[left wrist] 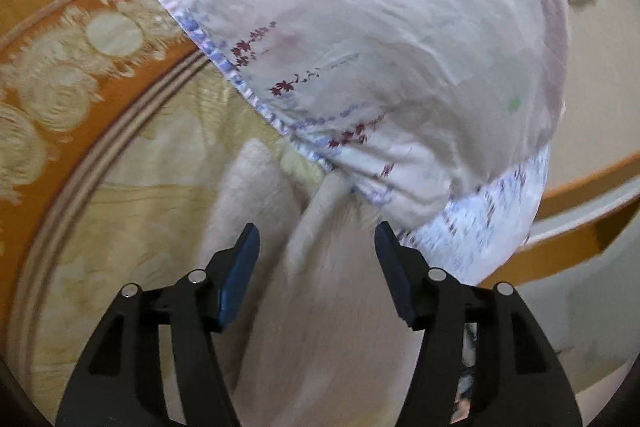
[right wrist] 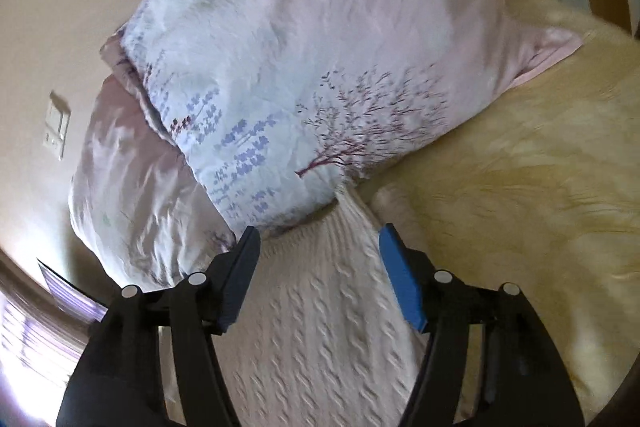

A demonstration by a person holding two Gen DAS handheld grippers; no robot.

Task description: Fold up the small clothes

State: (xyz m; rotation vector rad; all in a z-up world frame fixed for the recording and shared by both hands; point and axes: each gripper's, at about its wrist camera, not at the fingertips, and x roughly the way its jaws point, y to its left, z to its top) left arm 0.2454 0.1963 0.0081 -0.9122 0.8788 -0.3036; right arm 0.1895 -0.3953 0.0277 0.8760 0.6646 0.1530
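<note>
In the left wrist view the left gripper (left wrist: 317, 239) is seen at the bottom centre with its jaws held apart; the pale knitted garment (left wrist: 320, 267) runs up between the blue pads (left wrist: 240, 279) but is not pressed by them. The garment is laid on a cream and yellow bedspread (left wrist: 140, 207), whose orange patterned border (left wrist: 60, 47) is found at the upper left. A white floral pillow (left wrist: 380, 47) fills the upper centre and right, its lower edge lying over the garment's far end. In the right wrist view the right gripper (right wrist: 319, 239) is likewise shown with jaws apart at the bottom centre, nothing being clamped; a cable-knit garment (right wrist: 320, 307) stretches between and beneath the fingers (right wrist: 400, 279). Its far end is tucked against a floral pillow (right wrist: 300, 67) at the centre, with a pink pillow (right wrist: 132, 167) just beside it at the left. A fluffy cream cover (right wrist: 520, 187) is seen at the right, and a wall switch (right wrist: 56, 127) at the far left
</note>
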